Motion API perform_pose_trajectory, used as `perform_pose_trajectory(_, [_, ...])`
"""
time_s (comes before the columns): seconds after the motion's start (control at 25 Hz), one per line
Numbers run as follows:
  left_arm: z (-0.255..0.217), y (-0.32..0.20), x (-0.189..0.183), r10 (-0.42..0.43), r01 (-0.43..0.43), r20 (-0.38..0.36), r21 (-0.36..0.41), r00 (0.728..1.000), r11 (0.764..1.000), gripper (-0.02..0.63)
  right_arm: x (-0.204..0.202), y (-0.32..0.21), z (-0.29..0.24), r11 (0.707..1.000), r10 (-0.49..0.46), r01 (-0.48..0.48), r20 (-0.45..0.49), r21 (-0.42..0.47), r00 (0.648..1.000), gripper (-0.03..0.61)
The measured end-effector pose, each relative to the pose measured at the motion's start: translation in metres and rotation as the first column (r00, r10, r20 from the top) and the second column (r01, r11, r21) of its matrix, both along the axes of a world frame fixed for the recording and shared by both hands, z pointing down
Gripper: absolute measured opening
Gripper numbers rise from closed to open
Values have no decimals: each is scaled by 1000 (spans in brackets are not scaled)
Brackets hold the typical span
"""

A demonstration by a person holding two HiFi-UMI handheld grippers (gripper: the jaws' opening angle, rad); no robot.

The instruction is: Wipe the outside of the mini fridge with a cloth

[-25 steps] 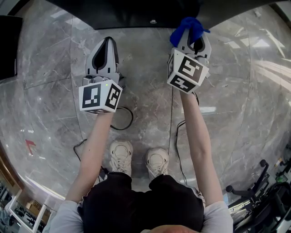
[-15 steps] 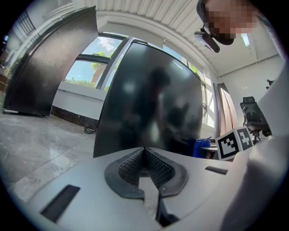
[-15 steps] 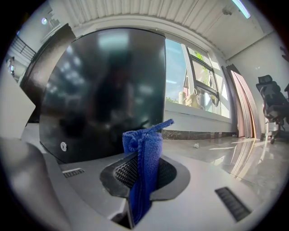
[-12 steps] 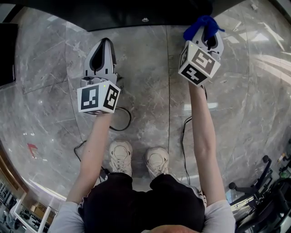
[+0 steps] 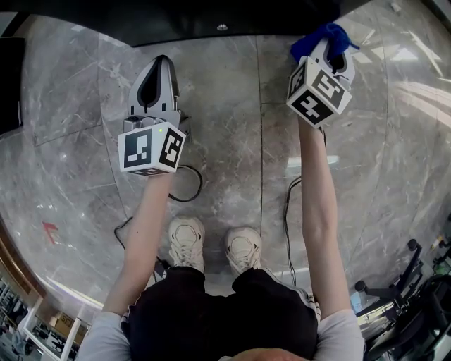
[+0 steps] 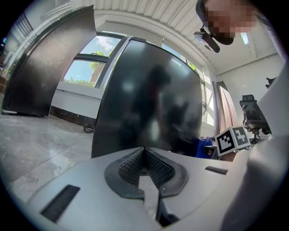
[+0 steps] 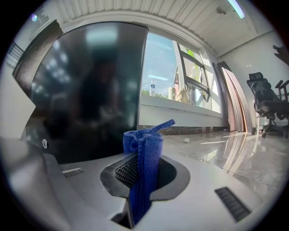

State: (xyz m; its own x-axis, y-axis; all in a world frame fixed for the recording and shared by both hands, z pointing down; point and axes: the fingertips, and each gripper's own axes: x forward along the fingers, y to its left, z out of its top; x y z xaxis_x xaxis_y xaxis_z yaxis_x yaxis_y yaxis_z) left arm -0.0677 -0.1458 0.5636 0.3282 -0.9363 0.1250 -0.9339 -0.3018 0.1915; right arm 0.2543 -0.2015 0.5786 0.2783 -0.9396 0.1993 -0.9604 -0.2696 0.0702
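The blue cloth is clamped between the closed jaws of the right gripper. A folded tuft is left standing clear of the tips, so that fabric rather than plastic would meet the surface. The cloth is held at the far right, just beside the right-hand edge of the fridge, whose glossy black front fills the far side of the scene. Contact cannot be confirmed from these views. The placement suggests that a stroke along that edge is under way or being set up. The left gripper is shut on nothing and is pointed at the fridge front but held apart from it, apparently out of the cloth's way. Cables lie on the marble floor near the feet.
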Motion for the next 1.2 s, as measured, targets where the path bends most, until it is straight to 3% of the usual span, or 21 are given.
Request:
perform_pose_trajectory(0.16, [3, 0, -4, -5, 5, 11, -3, 1000, 1000, 5, 3, -1, 1, 1000, -1, 1, -28, -4, 1000, 63])
perform_pose_trajectory(0.4, [6, 2, -6, -8, 9, 19, -7, 1000, 1000, 5, 16, 4, 10, 998, 53, -53, 3, -41, 999, 61])
perform_pose_trajectory(0.56, [6, 3, -8, -15, 15, 9, -10, 1000, 1000, 5, 13, 22, 1, 999, 51, -51, 66, -3, 997, 63])
perform_pose_trajectory(0.84, [-4, 14, 0, 11, -12, 14, 8, 1000, 1000, 5, -54, 56, -44, 988, -125, 117, 78, 99, 989, 63])
perform_pose_trajectory(1.2, [-47, 27, -9, 1, -1, 0, 86, 1000, 996, 5, -131, 80, -74, 939, -337, 335, 6, 78, 941, 63])
